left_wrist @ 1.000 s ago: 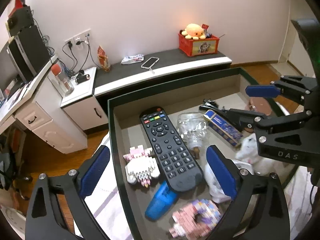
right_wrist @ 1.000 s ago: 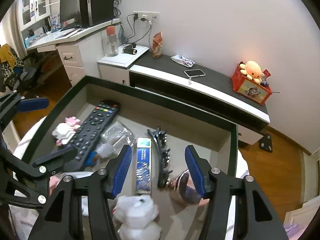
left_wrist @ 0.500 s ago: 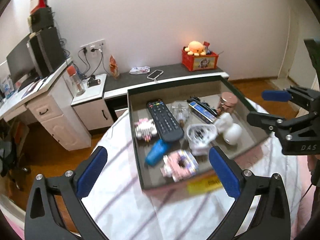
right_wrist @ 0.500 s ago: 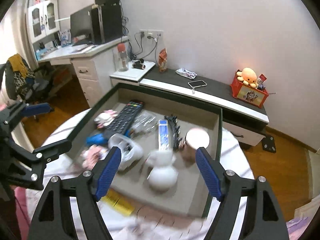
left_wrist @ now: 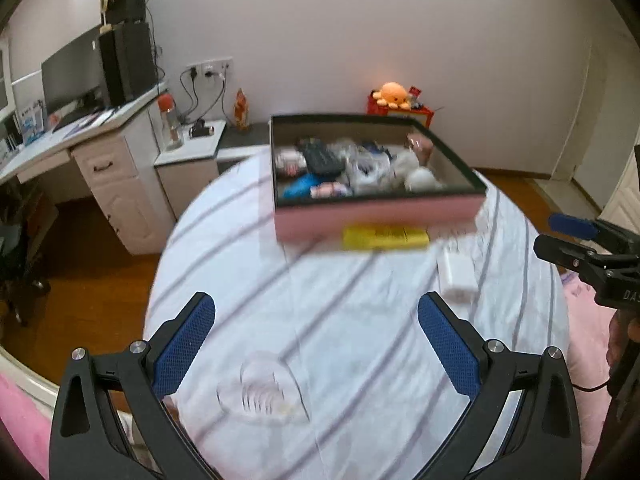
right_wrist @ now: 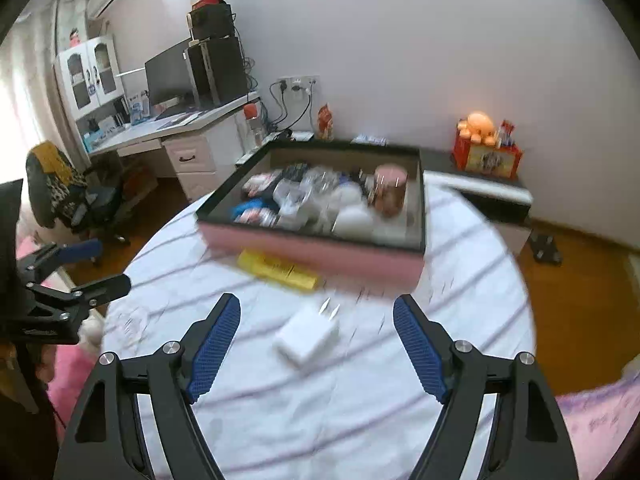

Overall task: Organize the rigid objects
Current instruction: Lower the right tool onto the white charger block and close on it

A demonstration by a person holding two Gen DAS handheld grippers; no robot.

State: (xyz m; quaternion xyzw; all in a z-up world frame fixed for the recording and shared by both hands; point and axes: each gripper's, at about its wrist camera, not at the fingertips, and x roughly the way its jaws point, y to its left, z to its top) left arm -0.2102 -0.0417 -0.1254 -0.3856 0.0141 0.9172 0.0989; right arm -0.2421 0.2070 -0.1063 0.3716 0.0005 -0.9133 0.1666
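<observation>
Striped cloth covers the round desk (right_wrist: 460,360), with a pink-sided box (right_wrist: 320,252) at its far side already crowded with a remote, a pink tin and other bits. Left to sort, it seems: a white charger (right_wrist: 306,336) near the right gripper (right_wrist: 316,344), a yellow packet (right_wrist: 276,268) against the box, and a clear lid (left_wrist: 260,394) by the left gripper (left_wrist: 316,348). Both pairs of fingers stand apart and empty; the right ones have just been opening.

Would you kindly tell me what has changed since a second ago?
Both grippers drew back from the box. The right gripper has just been opening, nothing between its jaws; the left gripper is open and empty. The box's contents, white charger and yellow packet appear unmoved.
</observation>
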